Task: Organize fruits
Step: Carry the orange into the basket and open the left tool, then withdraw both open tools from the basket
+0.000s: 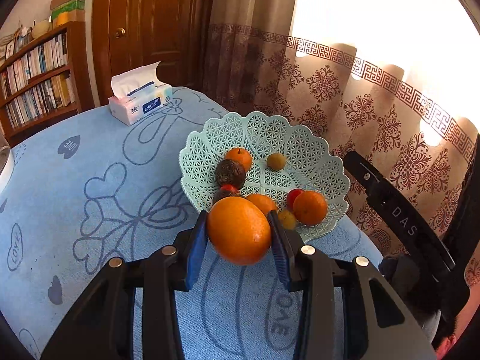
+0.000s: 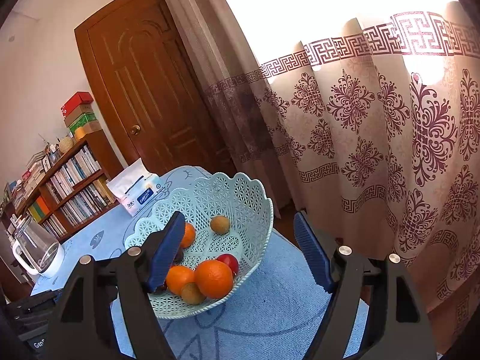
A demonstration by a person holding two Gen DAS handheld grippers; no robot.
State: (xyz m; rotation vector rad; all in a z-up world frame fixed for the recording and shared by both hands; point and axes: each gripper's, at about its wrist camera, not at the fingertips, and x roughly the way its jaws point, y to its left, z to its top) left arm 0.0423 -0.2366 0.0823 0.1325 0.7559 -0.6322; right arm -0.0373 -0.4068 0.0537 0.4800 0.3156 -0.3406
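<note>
My left gripper (image 1: 240,228) is shut on a large orange (image 1: 239,230) and holds it above the blue tablecloth, just in front of the mint lattice fruit basket (image 1: 300,138). The basket holds several fruits: oranges (image 1: 310,208), a dark avocado (image 1: 230,174), a small yellow-green fruit (image 1: 276,161) and a red one (image 1: 293,195). My right gripper (image 2: 240,252) is open and empty, raised near the basket (image 2: 240,192), with its left finger over the basket's near side. The same fruits show there, with an orange (image 2: 213,278) at the front.
A tissue pack (image 1: 139,102) stands at the table's far edge. A glass pitcher (image 2: 37,247) sits at the left. A patterned curtain (image 2: 375,138) hangs close behind and right of the table. A bookshelf (image 1: 36,75) and a wooden door (image 2: 144,90) stand beyond.
</note>
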